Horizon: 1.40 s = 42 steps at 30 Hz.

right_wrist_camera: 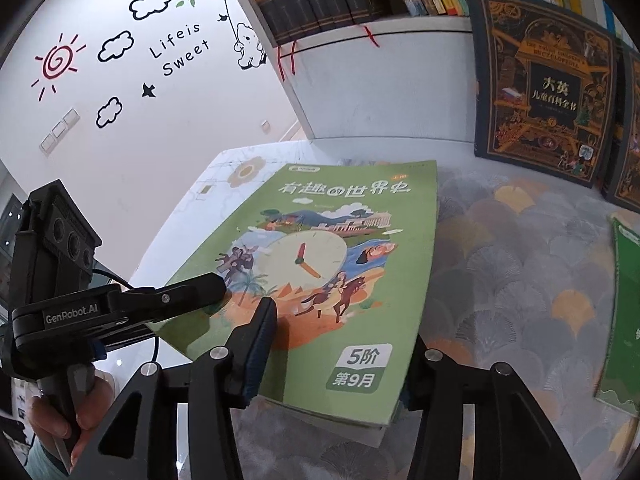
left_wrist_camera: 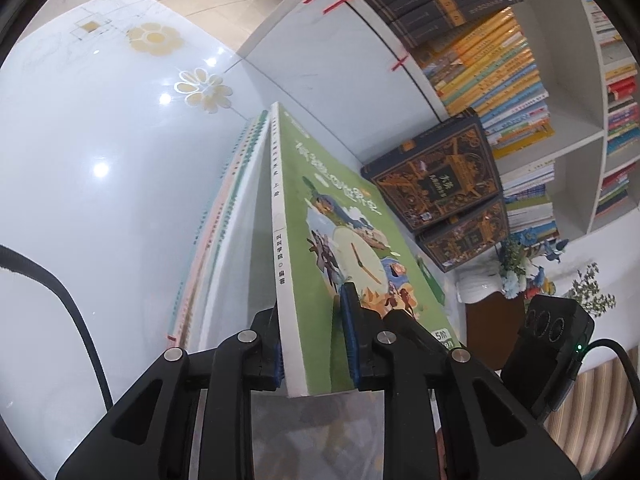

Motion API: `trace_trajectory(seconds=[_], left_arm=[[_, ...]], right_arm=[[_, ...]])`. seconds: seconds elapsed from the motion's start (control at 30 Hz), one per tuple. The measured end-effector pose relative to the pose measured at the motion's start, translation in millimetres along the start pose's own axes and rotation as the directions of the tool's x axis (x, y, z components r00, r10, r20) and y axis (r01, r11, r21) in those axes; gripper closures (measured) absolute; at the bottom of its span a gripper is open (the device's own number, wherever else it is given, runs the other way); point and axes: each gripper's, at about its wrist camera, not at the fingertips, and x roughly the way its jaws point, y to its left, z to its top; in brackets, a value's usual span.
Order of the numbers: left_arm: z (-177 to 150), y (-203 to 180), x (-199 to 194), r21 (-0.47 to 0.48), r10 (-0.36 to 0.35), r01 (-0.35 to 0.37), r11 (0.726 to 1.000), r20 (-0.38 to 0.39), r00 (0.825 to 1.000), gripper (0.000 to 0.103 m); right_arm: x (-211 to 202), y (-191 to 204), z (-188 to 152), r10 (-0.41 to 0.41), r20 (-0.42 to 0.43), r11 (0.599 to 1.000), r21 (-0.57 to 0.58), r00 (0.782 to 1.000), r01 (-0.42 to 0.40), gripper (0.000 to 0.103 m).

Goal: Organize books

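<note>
A green book with a clock on its cover [right_wrist_camera: 320, 264] lies on top of a small stack of thin books [left_wrist_camera: 224, 208] on the table. My left gripper [left_wrist_camera: 316, 344] is shut on the green book [left_wrist_camera: 344, 240] at its spine side; it shows from the side in the right wrist view [right_wrist_camera: 192, 292]. My right gripper [right_wrist_camera: 336, 356] is open, with its fingers either side of the book's near corner; the right finger is hidden under the book.
A white bookshelf [right_wrist_camera: 384, 80] holds rows of dark and coloured books [left_wrist_camera: 492, 64]. Two dark ornate books [right_wrist_camera: 544, 84] lean against it. Another green book [right_wrist_camera: 624, 320] lies at the right. The patterned tablecloth [right_wrist_camera: 520, 248] covers the table.
</note>
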Motion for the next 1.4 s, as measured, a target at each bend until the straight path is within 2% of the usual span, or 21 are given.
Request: trace_trajectory(seconds=[0.23, 0.3, 0.33, 0.63, 0.8, 0.93, 1.1, 1.23, 1.4], left_arm=[[-2.2, 13.6, 0.4, -0.035, 0.054, -0.054, 0.998, -0.012, 0.998, 0.08], [-5.3, 20.1, -4.8, -0.052, 0.072, -0.072, 0.996, -0.004, 0.997, 0.08], [-6.3, 23.1, -7.8, -0.058, 0.074, -0.074, 0.996, 0.001, 0.997, 0.08], [-21.1, 32.2, -37.5, -0.094, 0.106, -0.102, 0.99, 0.035, 0.994, 0.078], [-36.7, 20.1, -49.0, -0.073, 0.114, -0.112, 0.991, 0.028, 0.993, 0.078], [-54.6, 6.6, -52.1, -0.054, 0.111, -0.111, 0.992, 0.005, 0.994, 0.078], [-83.4, -15.5, -52.1, -0.024, 0.111, -0.111, 0.994, -0.026, 0.994, 0.078], [-106.3, -35.9, -46.3, 0.005, 0.121, -0.121, 0.993, -0.052, 0.991, 0.077], [-136.0, -71.4, -34.2, 0.087, 0.178, -0.171, 0.981, -0.075, 0.981, 0.077]], right_arm=[[14.2, -0.6, -6.7, 0.013, -0.055, 1.0, 0.024, 0.998, -0.012, 0.051], [19.1, -1.7, -6.5, 0.013, -0.089, 0.999, 0.033, 0.996, -0.01, 0.04], [22.7, -2.0, -6.9, 0.012, -0.117, 0.999, 0.037, 0.993, -0.007, 0.039], [16.5, 10.4, -23.1, -0.023, -0.17, 0.999, -0.048, 0.985, 0.015, 0.038], [-10.5, 4.9, -55.2, -0.051, -0.203, 0.997, -0.058, 0.978, 0.04, 0.037], [-37.1, -6.9, -102.7, -0.009, -0.246, 1.0, 0.013, 0.969, 0.013, 0.037], [-61.1, -23.6, -156.4, 0.005, -0.279, 0.994, 0.103, 0.96, 0.025, 0.037], [-77.8, -33.2, -176.3, -0.003, -0.282, 0.992, 0.121, 0.959, 0.039, 0.037], [-101.8, -49.0, -189.3, -0.049, -0.249, 0.992, 0.099, 0.967, 0.075, 0.037]])
